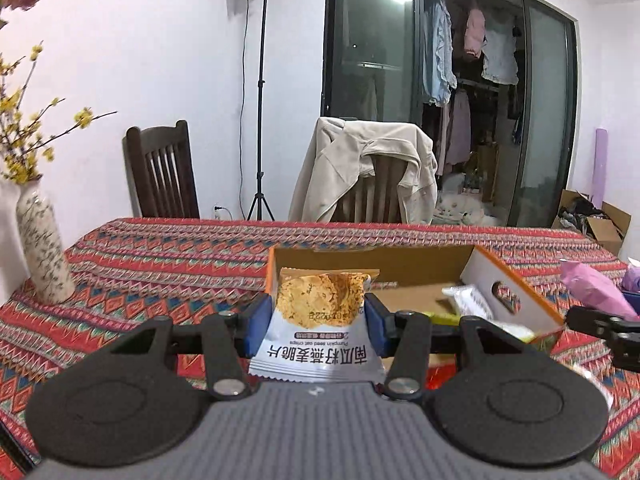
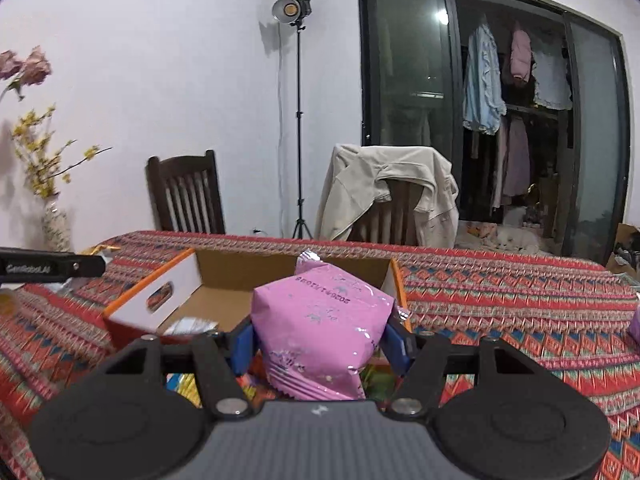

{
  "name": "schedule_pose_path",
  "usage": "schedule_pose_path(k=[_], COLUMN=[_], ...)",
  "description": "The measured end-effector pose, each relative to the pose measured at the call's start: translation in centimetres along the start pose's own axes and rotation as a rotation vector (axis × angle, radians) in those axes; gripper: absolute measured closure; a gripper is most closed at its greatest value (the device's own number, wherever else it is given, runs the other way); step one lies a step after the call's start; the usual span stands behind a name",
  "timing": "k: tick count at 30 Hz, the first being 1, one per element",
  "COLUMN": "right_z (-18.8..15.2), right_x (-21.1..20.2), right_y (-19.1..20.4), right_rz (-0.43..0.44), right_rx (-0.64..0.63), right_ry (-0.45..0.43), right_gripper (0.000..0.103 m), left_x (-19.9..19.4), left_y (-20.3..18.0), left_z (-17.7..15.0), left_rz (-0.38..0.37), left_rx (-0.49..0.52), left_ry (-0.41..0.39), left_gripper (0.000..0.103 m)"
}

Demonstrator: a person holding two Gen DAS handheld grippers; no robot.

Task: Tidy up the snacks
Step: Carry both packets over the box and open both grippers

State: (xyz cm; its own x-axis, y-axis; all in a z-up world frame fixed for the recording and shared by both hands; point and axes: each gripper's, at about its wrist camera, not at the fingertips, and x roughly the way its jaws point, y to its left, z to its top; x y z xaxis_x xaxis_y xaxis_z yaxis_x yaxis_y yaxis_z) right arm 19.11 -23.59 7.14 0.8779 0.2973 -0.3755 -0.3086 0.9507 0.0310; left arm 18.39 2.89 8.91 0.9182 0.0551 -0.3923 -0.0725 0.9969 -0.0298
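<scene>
My left gripper (image 1: pixel 318 314) is shut on a white oat crisp packet (image 1: pixel 320 332) with a biscuit picture, held above the patterned tablecloth just in front of an open cardboard box (image 1: pixel 400 258) with orange edges. Inside that box lie a few white and yellow packets (image 1: pixel 468 298). My right gripper (image 2: pixel 320 340) is shut on a puffy pink snack bag (image 2: pixel 320 328), lifted in front of the same box (image 2: pixel 240 268). The pink bag (image 1: pixel 592 288) and the right gripper's dark body show at the right edge of the left wrist view. The left gripper's black arm (image 2: pixel 52 266) reaches in from the left of the right wrist view.
A flowered vase (image 1: pixel 42 248) with yellow branches stands at the table's left end. Two chairs (image 1: pixel 164 172) stand behind the table, one draped with a beige jacket (image 1: pixel 360 168). A lamp on a tripod (image 1: pixel 260 120) is by the wall. More colourful packets (image 2: pixel 184 386) lie under my right gripper.
</scene>
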Motion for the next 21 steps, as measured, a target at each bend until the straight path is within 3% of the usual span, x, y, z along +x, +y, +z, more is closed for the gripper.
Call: schedule_pose_path(k=[12, 16, 21], right_z=[3.0, 2.1, 0.6], right_x=[8.8, 10.6, 11.9], right_y=[-0.3, -0.2, -0.4], right_rz=[-0.029, -0.032, -0.010], right_rx=[0.040, 0.037, 0.043], right_ry=[0.036, 0.042, 0.055], right_gripper=[0.040, 0.040, 0.040], left_x=[7.1, 9.0, 10.7], left_y=[-2.1, -2.2, -1.9], left_z=[2.1, 1.1, -0.1], left_rz=[0.052, 0.108, 0.095], left_rx=[-0.038, -0.015, -0.012], left_ry=[0.014, -0.003, 0.036], left_gripper=[0.052, 0.052, 0.052])
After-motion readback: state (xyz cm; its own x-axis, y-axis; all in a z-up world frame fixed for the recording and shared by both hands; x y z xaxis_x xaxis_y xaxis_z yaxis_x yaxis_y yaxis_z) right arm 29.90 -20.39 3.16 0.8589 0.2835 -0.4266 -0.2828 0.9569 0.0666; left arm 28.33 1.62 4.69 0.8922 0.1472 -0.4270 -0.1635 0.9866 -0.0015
